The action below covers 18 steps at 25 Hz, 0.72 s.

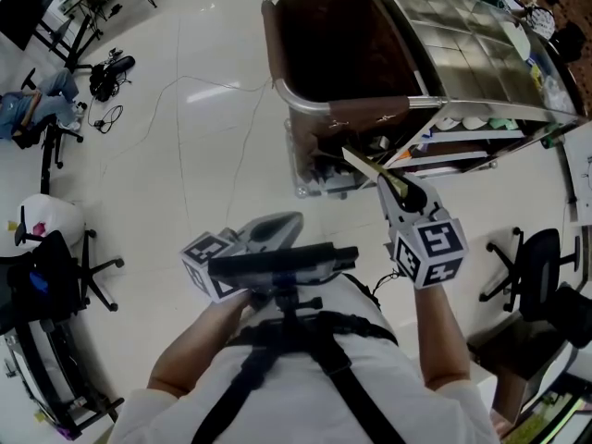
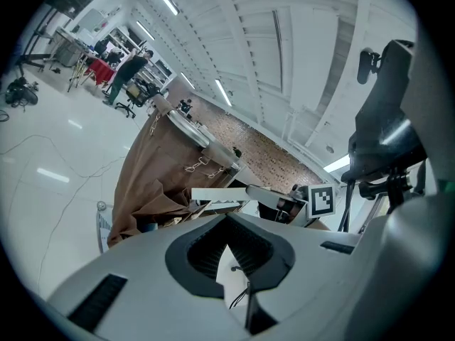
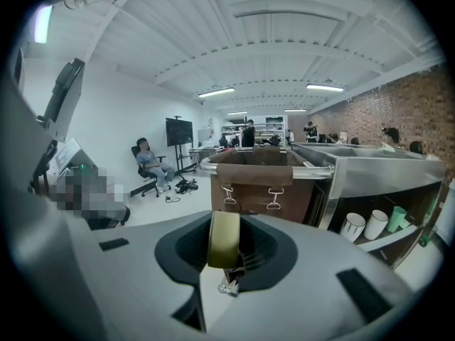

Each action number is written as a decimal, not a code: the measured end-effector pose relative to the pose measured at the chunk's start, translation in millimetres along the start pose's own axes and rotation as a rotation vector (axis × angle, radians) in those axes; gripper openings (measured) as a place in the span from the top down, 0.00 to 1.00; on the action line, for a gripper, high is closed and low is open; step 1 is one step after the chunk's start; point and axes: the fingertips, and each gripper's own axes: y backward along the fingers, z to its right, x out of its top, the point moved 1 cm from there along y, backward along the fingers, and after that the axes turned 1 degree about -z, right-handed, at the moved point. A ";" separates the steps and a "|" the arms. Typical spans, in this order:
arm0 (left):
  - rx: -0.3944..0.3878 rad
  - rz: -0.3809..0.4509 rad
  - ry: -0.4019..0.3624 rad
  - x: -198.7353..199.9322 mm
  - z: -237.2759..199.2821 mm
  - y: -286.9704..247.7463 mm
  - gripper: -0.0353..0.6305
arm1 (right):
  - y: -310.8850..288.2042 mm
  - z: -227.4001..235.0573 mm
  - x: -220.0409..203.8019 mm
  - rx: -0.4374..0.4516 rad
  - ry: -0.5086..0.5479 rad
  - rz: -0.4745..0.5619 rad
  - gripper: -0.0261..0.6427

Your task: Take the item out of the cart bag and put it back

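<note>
holding flat olive item (image 3: pixel 224 239) clamped in my right gripper (image 1: pixel 400 191), out of cart bag (image 1: pixel 333 44); left gripper (image 2: pixel 234 254) jaws together, empty; putting back still left

**A:** what's the right gripper (image 1: pixel 396 191) holding?

**B:** a thin pale strip (image 1: pixel 363 165), clamped, sitting off the steel worktop's (image 1: pixel 462 44) near left corner. It pokes toward the brown cart bag (image 1: pixel 338 40) hanging along the worktop's left edge.

**A:** and the left gripper (image 1: pixel 282 225)?

**B:** low by the person's chest, well clear of the near edge.
</note>
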 end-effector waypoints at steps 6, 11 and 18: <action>0.001 -0.005 -0.001 -1.9 -1.1 1.3 0.94 | -14.1 1.8 -4.3 0.003 0.007 -0.022 0.85; 0.008 0.003 -0.004 2.6 0.8 0.3 0.94 | -30.4 1.8 -9.2 0.013 0.021 -0.048 0.85; 0.019 0.011 -0.001 4.5 -2.3 2.9 0.94 | -55.0 7.7 -19.8 0.012 0.040 -0.097 0.85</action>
